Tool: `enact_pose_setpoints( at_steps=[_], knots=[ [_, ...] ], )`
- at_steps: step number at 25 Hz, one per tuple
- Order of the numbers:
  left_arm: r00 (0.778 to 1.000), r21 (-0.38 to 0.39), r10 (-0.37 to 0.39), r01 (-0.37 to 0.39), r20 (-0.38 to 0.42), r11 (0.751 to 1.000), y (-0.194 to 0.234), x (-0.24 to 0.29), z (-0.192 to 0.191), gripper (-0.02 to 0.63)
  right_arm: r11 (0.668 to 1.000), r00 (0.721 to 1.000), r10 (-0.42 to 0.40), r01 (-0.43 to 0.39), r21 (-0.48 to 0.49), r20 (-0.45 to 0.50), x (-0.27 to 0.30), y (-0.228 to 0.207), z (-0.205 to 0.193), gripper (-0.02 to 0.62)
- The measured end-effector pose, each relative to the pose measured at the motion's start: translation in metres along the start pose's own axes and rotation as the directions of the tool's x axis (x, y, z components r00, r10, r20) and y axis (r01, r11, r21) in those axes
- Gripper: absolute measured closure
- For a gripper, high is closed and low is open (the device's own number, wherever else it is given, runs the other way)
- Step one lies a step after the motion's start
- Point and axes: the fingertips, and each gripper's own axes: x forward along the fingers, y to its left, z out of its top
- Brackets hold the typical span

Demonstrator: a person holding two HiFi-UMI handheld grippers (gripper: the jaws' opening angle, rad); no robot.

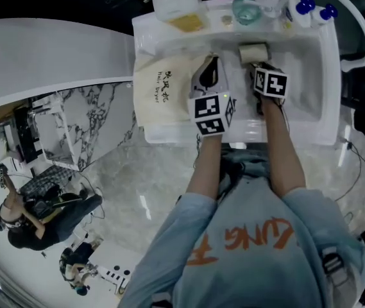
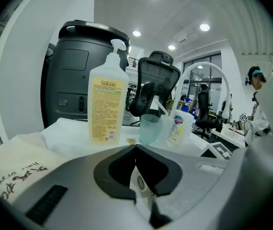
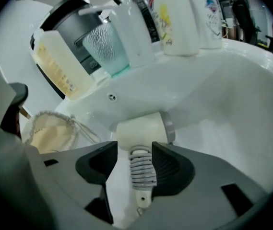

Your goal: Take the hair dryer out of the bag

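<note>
Lying in the sink close to its back wall, the dryer is clear of the bag, which sprawls over the sink's left edge. The right tongs point steeply down at the dryer. In the right gripper view they are spread, one jaw on each side of the dryer's ribbed grey neck, with a gap showing on the left side. The left tongs sit near the bag's right end. In the left gripper view they are pressed together at the tips, with a slip of something white behind them that cannot be identified. A soap bottle and a cup stand on the sink's back edge.
</note>
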Motion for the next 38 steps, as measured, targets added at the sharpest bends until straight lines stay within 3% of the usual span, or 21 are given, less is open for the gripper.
enact_pose_setpoints(
  at_steps=[4,11,14,18,21,27,32,38],
  knots=[
    [0.997,-0.039,0.016,-0.014,0.069,0.999,-0.009,-0.001,0.015,0.603,0.996,0.988,0.059,-0.05,-0.071,0.142,-0.041,0.009,0.039,0.399],
    [0.978,-0.058,0.023,-0.011,0.208,0.998,-0.032,-0.013,0.054,0.604,0.973,0.93,0.174,-0.111,-0.204,0.325,-0.106,0.014,0.094,0.513],
    [0.966,-0.05,0.021,-0.009,0.257,0.999,-0.04,-0.023,0.076,0.603,0.954,0.89,0.233,-0.131,-0.27,0.392,-0.141,0.031,0.12,0.595],
    [0.954,-0.009,0.012,-0.01,0.3,1.0,-0.049,-0.033,0.101,0.603,0.914,0.809,0.346,-0.176,-0.366,0.475,-0.187,0.063,0.151,0.597],
    [0.946,0.042,0.032,-0.048,0.323,0.998,-0.046,-0.042,0.119,0.603,0.891,0.76,0.369,-0.127,-0.435,0.534,-0.22,0.077,0.176,0.597],
    [0.909,0.15,0.053,-0.126,0.414,0.981,-0.044,-0.067,0.16,0.603,0.882,0.701,0.334,0.002,-0.47,0.63,-0.268,0.075,0.211,0.597],
    [0.889,0.132,0.084,-0.159,0.45,0.978,-0.032,-0.08,0.175,0.603,0.869,0.681,0.317,0.07,-0.489,0.66,-0.281,0.073,0.219,0.595],
    [0.878,0.124,0.106,-0.184,0.468,0.975,-0.022,-0.088,0.179,0.603,0.862,0.662,0.326,0.085,-0.499,0.675,-0.285,0.072,0.227,0.595]
  ],
)
